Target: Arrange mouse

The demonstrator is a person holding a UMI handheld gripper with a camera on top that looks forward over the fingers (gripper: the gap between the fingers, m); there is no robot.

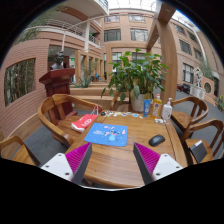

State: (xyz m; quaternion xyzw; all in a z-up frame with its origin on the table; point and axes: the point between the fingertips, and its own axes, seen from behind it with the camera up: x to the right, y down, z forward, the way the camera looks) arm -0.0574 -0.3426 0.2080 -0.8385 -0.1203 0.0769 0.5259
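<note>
Gripper (112,160): two fingers with magenta pads (77,157), spread wide, holding nothing, above the near edge of a round wooden surface (115,168).
Blue rectangular mouse mat (108,135): on the surface, just ahead, between the finger lines.
Dark oval computer mouse (157,140): ahead of the right finger, on bare wood just right of the mat, apart from it.
Red flat packet (84,122): beyond the left finger.
Bottles (157,106): far right side of the surface.
Potted green plant (133,77): beyond the surface.
Wooden chairs (55,108): around it.
Brick building (40,60): background.
</note>
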